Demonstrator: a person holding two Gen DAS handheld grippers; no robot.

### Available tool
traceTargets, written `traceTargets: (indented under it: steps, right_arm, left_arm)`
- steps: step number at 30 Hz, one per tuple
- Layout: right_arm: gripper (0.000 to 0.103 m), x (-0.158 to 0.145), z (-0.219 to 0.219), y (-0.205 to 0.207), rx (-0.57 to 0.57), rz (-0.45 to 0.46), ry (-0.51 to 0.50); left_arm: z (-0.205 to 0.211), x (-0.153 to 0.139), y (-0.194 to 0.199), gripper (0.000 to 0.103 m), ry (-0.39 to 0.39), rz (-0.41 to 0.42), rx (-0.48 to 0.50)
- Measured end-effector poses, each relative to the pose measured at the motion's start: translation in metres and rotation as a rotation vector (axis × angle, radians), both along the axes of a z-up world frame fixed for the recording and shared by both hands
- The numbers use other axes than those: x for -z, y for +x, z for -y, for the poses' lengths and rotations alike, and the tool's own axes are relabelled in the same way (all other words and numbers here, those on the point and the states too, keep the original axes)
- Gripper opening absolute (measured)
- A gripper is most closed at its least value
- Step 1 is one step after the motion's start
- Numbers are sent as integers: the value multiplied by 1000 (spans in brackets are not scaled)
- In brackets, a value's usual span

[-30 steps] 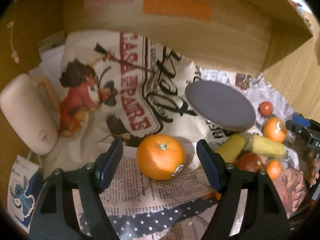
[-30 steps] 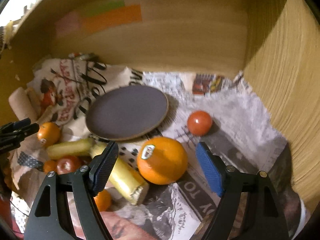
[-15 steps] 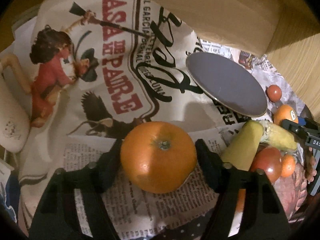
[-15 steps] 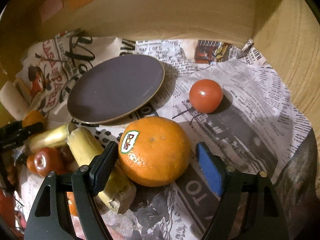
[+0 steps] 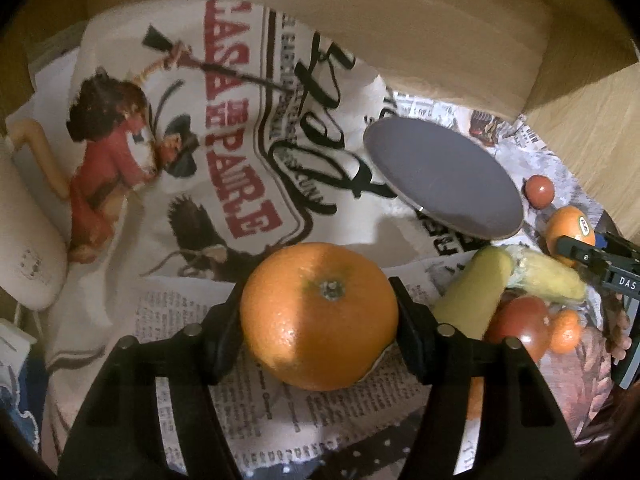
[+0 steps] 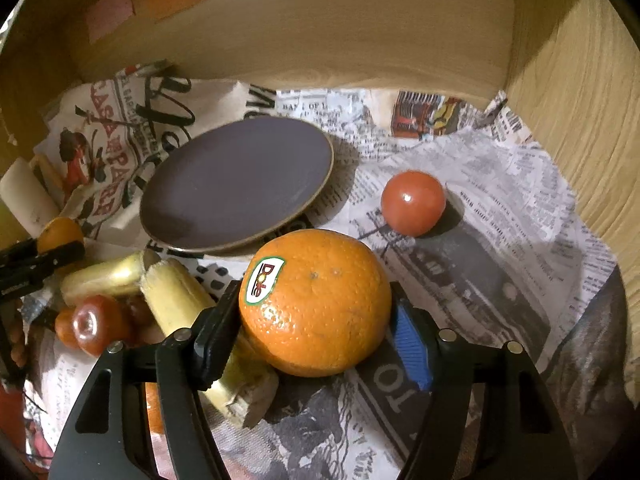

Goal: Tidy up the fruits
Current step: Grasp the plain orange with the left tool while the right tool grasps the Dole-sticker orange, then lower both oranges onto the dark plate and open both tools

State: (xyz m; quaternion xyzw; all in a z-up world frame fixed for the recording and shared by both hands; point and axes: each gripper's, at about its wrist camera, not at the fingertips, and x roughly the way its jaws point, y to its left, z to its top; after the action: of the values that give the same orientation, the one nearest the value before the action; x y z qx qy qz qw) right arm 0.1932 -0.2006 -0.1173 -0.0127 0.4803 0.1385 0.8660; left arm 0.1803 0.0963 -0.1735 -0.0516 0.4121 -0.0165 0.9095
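The left claw (image 5: 320, 320) is clamped on a stem-up orange (image 5: 318, 314), both pads pressed to its sides, over newsprint just in front of the big printed poster sheet (image 5: 224, 128) whose red letters are only partly readable. The right claw (image 6: 316, 320) grips a second orange (image 6: 314, 304) bearing an oval "Dole" sticker (image 6: 264, 280); its left finger sits tight against a corn cob (image 6: 200, 328), while open newspaper lies to the right up to the wooden side wall (image 6: 580, 128). The dark plate (image 6: 236, 184) lies bare just behind this orange, near the back wooden wall, with a red tomato (image 6: 412, 204) on the paper to its right. Left of the cob crowd another cob, a small red apple (image 6: 94, 324) and smaller orange fruits. "TO" shows upside-down on the newspaper (image 6: 500, 208) under the right claw; "DAS" is printed on the right claw's body in the left wrist view.
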Motion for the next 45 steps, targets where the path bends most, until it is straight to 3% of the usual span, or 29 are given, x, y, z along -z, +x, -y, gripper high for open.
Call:
traceTargets:
  steps: [11,22,33,45]
  right_arm:
    - [67,-50,-10,-6,-31,153,23]
    - [67,-85,-28,14,-85,270,39]
    - [67,-65,-44,65,-110,199,46]
    - [67,-22,-57,111,-130,76,-4]
  left_arm:
    - [18,-61,-10,65,19,155,31]
    - [49,-97,15,65,21,229,93]
    - [64,-97,67,65,18,201,107]
    - [68,-65,137,66,28,84,115]
